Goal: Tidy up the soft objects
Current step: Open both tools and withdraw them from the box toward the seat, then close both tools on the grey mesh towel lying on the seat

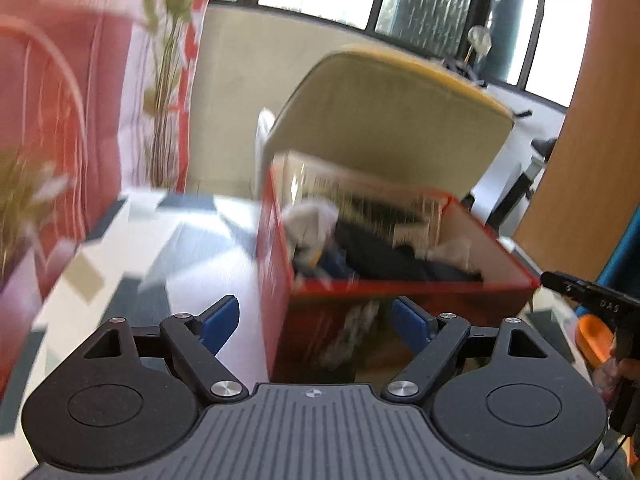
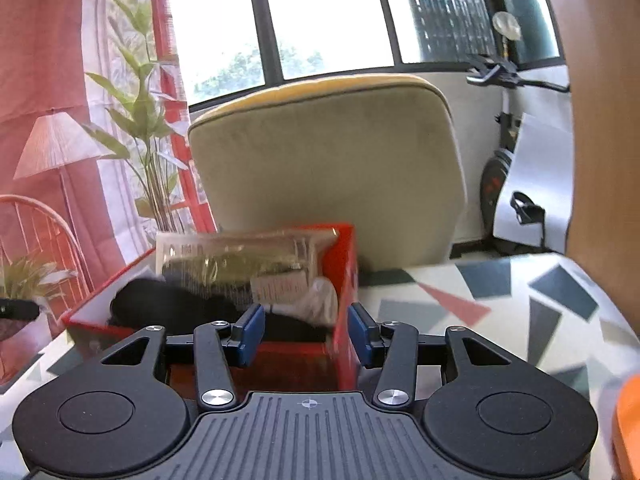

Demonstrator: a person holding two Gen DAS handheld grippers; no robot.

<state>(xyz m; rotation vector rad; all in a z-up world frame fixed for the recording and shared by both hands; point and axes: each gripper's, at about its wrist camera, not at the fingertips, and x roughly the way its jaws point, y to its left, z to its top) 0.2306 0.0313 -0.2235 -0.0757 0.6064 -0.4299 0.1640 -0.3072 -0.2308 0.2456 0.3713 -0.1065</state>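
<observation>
A red cardboard box stands on the patterned tabletop, holding a white cloth, a dark cloth and a clear plastic packet. My left gripper is open wide just in front of the box's near left corner, with its blue pads off the cardboard. At the box's near right corner my right gripper is open, its pads either side of the red side wall without pressing it. Its black finger shows at the right edge of the left wrist view.
A beige cushion with a yellow rim rises directly behind the box. A leafy plant, a lamp and a pink curtain stand to the left. An exercise bike and a wooden panel are on the right.
</observation>
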